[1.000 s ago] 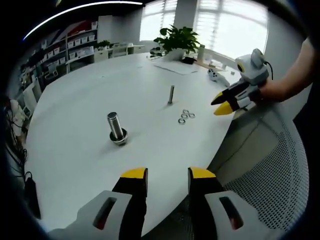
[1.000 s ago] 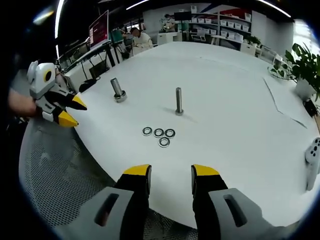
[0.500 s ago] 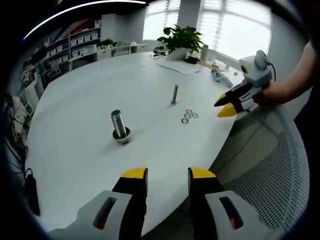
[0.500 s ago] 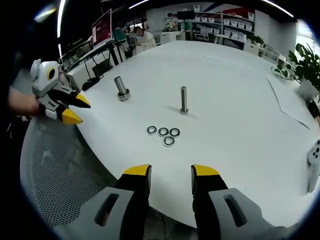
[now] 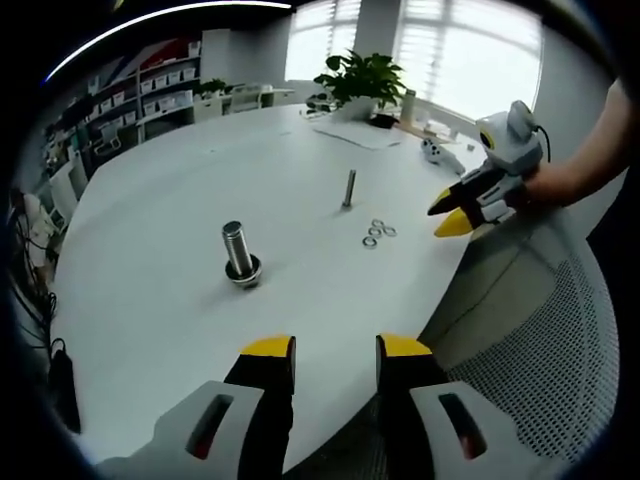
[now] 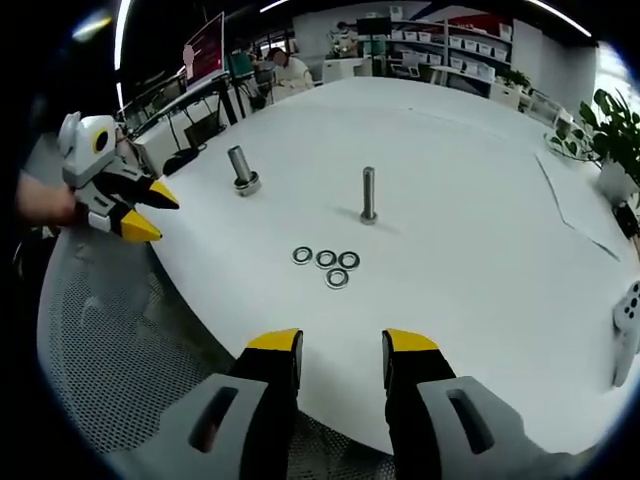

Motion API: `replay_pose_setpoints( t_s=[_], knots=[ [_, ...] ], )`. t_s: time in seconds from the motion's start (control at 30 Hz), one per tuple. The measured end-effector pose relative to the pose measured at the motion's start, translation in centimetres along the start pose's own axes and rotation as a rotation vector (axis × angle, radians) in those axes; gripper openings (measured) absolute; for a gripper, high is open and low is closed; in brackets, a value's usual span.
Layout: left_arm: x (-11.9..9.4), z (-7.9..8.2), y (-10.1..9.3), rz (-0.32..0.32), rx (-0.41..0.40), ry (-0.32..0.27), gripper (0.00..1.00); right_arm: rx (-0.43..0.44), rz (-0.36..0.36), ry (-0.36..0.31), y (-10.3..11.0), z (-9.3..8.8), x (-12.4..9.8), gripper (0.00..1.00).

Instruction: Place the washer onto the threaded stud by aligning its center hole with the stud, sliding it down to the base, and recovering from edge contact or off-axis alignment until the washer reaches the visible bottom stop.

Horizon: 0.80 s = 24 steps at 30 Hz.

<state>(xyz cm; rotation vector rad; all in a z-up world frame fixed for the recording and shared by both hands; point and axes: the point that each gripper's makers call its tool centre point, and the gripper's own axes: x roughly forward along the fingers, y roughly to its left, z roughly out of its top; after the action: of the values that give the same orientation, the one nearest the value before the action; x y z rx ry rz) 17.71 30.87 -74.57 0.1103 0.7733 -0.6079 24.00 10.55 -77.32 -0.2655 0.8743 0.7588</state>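
A thin threaded stud stands upright on the white round table. Several flat steel washers lie in a cluster just in front of it. A thicker bolt stands apart with a washer at its base. My left gripper is open at the table's edge, holding nothing. My right gripper is open too, off the table's rim, short of the washers.
A potted plant and papers sit at the table's far side. A white controller lies near the right edge. A mesh chair stands below the rim. Shelves and desks fill the background, and a person sits at a desk.
Both views shifted slightly as the hands drifted. The grippers stay open and the washers, stud and bolt have not moved.
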Motion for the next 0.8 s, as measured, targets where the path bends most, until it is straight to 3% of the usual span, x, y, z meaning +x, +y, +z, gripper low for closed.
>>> replay_pose_setpoints(
  t_s=[0.47,0.8],
  knots=[
    [0.03,-0.24,-0.17,-0.007,0.008,0.011,0.3,-0.029,-0.012,0.013,-0.14,0.03,-0.18,0.35],
    [-0.29,0.31,0.07,0.008,0.013,-0.02,0.3,-0.037,-0.006,0.014,-0.22,0.39,-0.39,0.35]
  ],
)
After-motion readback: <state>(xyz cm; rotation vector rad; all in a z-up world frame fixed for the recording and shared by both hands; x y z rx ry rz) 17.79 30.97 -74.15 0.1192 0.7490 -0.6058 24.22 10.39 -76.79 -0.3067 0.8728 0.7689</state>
